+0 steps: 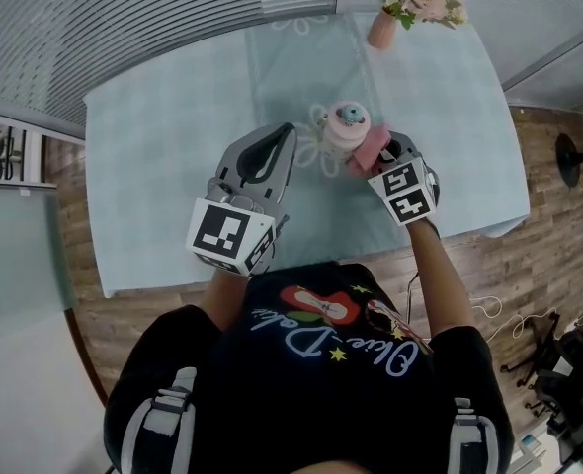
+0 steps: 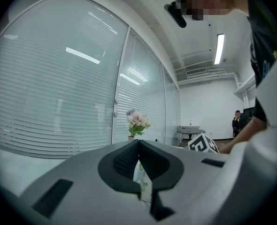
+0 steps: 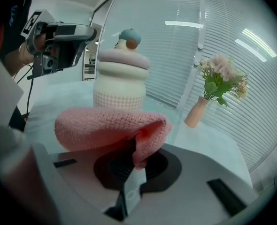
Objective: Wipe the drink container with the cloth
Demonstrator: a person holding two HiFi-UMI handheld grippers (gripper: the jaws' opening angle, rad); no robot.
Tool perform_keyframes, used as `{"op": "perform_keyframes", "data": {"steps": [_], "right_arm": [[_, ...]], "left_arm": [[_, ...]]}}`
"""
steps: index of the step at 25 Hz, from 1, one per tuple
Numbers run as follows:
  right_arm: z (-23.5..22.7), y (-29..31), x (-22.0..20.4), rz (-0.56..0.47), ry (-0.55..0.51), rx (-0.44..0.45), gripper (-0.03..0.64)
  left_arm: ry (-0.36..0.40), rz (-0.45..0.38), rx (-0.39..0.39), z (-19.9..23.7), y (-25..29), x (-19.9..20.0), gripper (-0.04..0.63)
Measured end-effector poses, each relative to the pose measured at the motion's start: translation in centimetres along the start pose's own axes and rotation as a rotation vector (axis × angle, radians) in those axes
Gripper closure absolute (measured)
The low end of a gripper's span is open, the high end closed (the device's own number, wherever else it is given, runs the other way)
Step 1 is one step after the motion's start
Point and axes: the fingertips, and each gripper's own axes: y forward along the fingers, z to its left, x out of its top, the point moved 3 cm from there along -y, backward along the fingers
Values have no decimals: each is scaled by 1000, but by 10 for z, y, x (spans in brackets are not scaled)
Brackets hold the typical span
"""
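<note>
While the right gripper [image 1: 378, 158] [image 3: 133, 154] has its jaws clamped on a folded pink knitted cloth [image 1: 368, 152] [image 3: 105, 128], the cloth bulges out ahead of the jaws toward the right side of the drink container. Contact between cloth and container looks likely from the head view but can't be confirmed. Cream and pink rounded drink container with a blue knob on its lid [image 1: 346, 129] [image 3: 120, 81] stands upright about mid-table, on a white loop pattern in the covering. Left gripper [image 1: 288, 134] [image 2: 139, 144] is on the container's left, tips pointing at it, near but apart; its jaws meet at the tips with nothing between them. Rectangular table with a pale blue-green covering [image 1: 163, 136] has lots of bare surface left of the left gripper and beyond the container toward the far edge. The near edge runs just in front of the person's torso, both grippers well inside it. The right edge is fairly near the right gripper, with wood floor past it. Pink vase with pink and white flowers [image 1: 382, 30] [image 3: 196, 112] stands at the far edge, well apart from the container, ahead and right in the right gripper view. Slatted blinds behind glass run along the far side.
</note>
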Motion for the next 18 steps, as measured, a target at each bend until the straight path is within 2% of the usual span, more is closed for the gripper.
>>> {"op": "perform_keyframes", "data": {"steps": [12, 15, 18], "right_arm": [[3, 20, -16, 90, -126, 24, 604], [3, 24, -17, 100, -159, 35, 604], [2, 26, -21, 88, -147, 62, 604]], "left_arm": [[-40, 4, -42, 6, 20, -11, 592], [-43, 4, -37, 4, 24, -11, 592], [-38, 12, -4, 3, 24, -12, 592]]}}
